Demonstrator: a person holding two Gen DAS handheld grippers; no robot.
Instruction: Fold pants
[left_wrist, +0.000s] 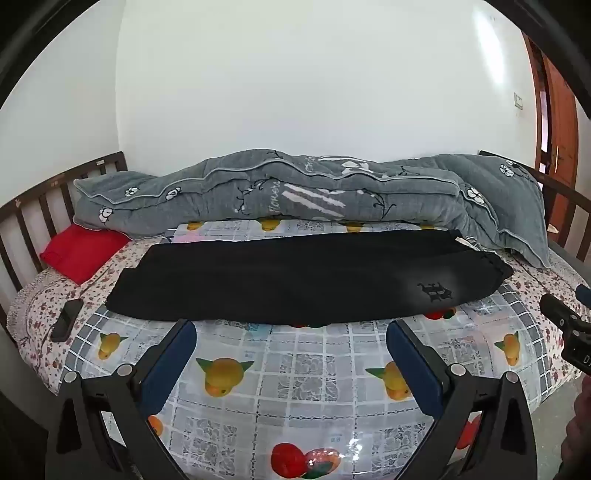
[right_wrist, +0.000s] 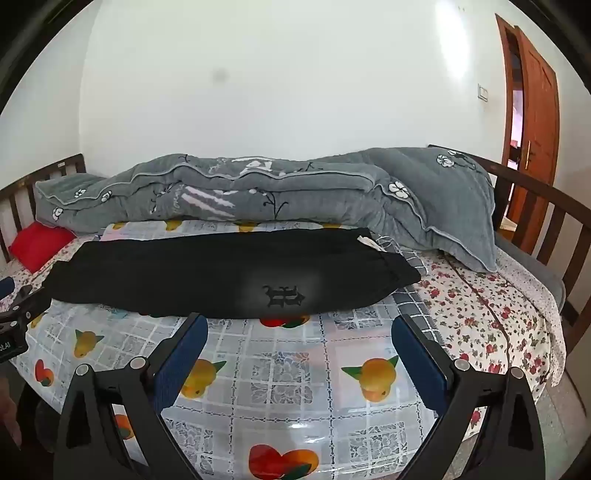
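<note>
— Closest to the lens?
— Left gripper (left_wrist: 291, 354), jaws spread wide, nothing between them, hovering over a glossy fruit-print sheet (left_wrist: 295, 387) on the bed (left_wrist: 29, 229).
— And the other side?
— Right gripper (right_wrist: 299, 350), likewise released and empty, above the same sheet, just short of the garment.
— Whereabouts of the pants?
— Black pants (left_wrist: 295, 273), laid flat and lengthwise across the sheet, dark emblem toward the right end.
— Beyond that?
— Grey quilt (left_wrist: 295, 192) bunched along the wall; red cushion (left_wrist: 81, 251) and dark phone (left_wrist: 66, 319) at left.
— Any containers?
— None visible.
</note>
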